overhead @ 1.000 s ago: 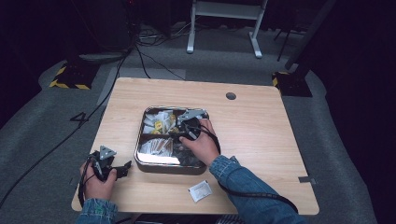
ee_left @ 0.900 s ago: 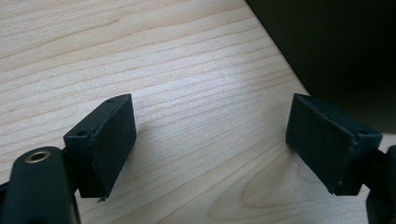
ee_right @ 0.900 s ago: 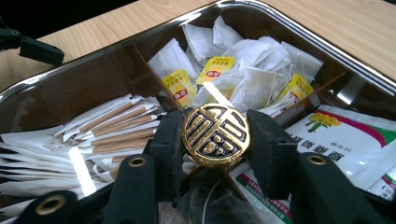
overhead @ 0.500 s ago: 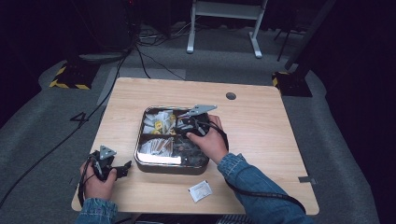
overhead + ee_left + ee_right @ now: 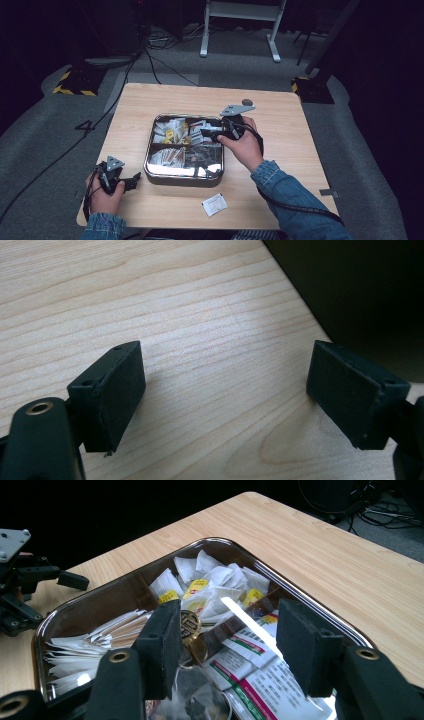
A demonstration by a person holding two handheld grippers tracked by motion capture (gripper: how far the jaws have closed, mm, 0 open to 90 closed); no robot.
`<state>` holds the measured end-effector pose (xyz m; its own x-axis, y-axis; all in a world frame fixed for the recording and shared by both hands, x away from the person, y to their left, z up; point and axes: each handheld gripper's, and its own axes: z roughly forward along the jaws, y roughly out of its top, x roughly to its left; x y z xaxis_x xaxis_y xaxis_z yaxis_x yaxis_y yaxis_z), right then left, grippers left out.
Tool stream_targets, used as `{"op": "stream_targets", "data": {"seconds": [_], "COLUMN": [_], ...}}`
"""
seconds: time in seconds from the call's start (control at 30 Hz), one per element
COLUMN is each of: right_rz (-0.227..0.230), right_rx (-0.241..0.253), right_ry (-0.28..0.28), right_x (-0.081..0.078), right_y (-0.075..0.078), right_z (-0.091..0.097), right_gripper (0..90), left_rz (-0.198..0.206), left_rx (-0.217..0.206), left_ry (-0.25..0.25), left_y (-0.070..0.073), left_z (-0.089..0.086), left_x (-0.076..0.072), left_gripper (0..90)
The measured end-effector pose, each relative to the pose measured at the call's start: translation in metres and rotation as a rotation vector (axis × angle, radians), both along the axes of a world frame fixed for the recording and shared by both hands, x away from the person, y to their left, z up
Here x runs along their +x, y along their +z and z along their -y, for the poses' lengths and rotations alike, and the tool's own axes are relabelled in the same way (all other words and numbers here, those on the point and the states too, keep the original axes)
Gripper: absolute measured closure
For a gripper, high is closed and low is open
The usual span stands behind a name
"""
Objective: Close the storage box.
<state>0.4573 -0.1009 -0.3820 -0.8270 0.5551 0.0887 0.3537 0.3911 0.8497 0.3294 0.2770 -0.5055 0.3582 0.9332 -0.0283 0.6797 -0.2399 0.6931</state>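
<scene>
Nearest you, your left gripper (image 5: 134,181) rests low at the near left corner of the table (image 5: 310,150), held in your left hand (image 5: 104,192); its jaws stand wide apart with nothing between them, and in the left gripper view its pads (image 5: 117,390) hang just over bare wood grain; it points toward the tray (image 5: 182,177), just beside the tray's near left corner but not touching.

A small white packet (image 5: 214,204) lies flat on the table near the front edge, apart from the tray, between your two forearms; your right sleeve (image 5: 295,200) of blue denim comes in from the bottom right.

The tray is a shallow metal one with rounded corners and dividers inside; it sits at the middle of the table; white sachets (image 5: 167,157) fill its near left part, yellow-tagged tea bags (image 5: 197,587) the far left part, printed red-and-green packets (image 5: 255,672) the right side.

Your right gripper (image 5: 206,133) hovers over the tray's far right part, above the sachets, pointing left across the tray; your right hand (image 5: 245,145) sits over the tray's right rim; its jaws have just been opening and now stand roughly half apart, released, with nothing gripped between them; in the right gripper view its pads (image 5: 165,645) frame the printed packets below without touching them.

Beyond the table: grey carpet, black cables (image 5: 150,55), a white stand (image 5: 240,25).
</scene>
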Motion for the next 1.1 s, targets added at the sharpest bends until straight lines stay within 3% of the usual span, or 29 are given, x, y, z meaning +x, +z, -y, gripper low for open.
{"op": "stream_targets", "data": {"seconds": [0.53,1.1], "right_rz": [0.020,0.018], "right_rx": [-0.019,-0.025], "right_ry": [-0.035,-0.129], "right_x": [-0.006,-0.013], "right_y": [0.012,0.002], "right_z": [0.050,0.119], "right_gripper": [42.5,40.8], "left_rz": [0.001,-0.002], "left_rx": [-0.001,0.001], "left_ry": [0.000,0.002], "left_y": [0.000,0.000], "left_z": [0.000,0.000], "left_x": [-0.001,-0.003], "left_gripper": [16.3,16.3]}}
